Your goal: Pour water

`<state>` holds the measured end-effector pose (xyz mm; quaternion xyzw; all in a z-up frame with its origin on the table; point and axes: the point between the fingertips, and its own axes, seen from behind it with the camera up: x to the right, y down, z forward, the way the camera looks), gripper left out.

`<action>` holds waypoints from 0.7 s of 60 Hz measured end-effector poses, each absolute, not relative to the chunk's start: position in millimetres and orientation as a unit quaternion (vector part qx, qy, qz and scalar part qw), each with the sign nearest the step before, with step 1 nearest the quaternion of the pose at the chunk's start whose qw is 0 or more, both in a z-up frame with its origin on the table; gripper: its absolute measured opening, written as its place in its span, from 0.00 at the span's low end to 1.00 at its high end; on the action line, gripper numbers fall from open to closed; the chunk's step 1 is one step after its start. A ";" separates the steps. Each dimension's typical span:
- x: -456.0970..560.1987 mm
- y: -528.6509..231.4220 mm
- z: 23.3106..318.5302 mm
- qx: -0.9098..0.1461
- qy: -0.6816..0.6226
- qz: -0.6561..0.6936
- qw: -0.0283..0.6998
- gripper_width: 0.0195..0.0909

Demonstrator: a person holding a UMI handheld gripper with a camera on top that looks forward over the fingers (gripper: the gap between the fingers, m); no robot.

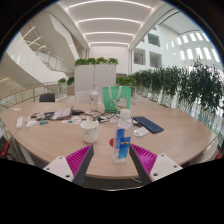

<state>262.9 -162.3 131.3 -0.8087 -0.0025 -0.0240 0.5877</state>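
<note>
The gripper (112,157), fingers spread and holding nothing, faces a blue can (121,143) standing between its pads on the table (170,125); a centred, level approach should secure it.

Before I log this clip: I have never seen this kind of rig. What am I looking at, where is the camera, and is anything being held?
There is no robot arm here. A person carries a handheld two-finger gripper, and the single round picture comes from a wide-angle camera mounted on it, looking forward along its fingers. The magenta pads at the bottom are parts of those fingers. Between them stands a small blue and white can or bottle on a large light wooden table, with gaps either side, so the fingers are open and nothing is gripped. Just beyond sit a white cup, a clear plastic bottle and a dark flat tablet-like thing. Farther back are papers and a green object. Indoor plants line the hall behind.
</note>
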 end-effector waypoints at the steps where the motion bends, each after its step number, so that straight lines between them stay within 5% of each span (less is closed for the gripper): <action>1: 265.7 -154.8 124.6 -0.809 0.001 -0.023 0.588 0.87; 9: 297.9 -91.7 79.0 -0.817 0.022 -0.010 0.576 0.87; 18: 307.9 -39.5 66.4 -0.798 0.018 -0.006 0.602 0.85; 22: 303.7 -25.2 61.4 -0.798 0.004 0.003 0.603 0.70; 26: 301.5 -12.7 61.9 -0.795 0.000 0.010 0.607 0.45; 42: 304.2 0.9 57.4 -0.803 0.021 0.028 0.594 0.35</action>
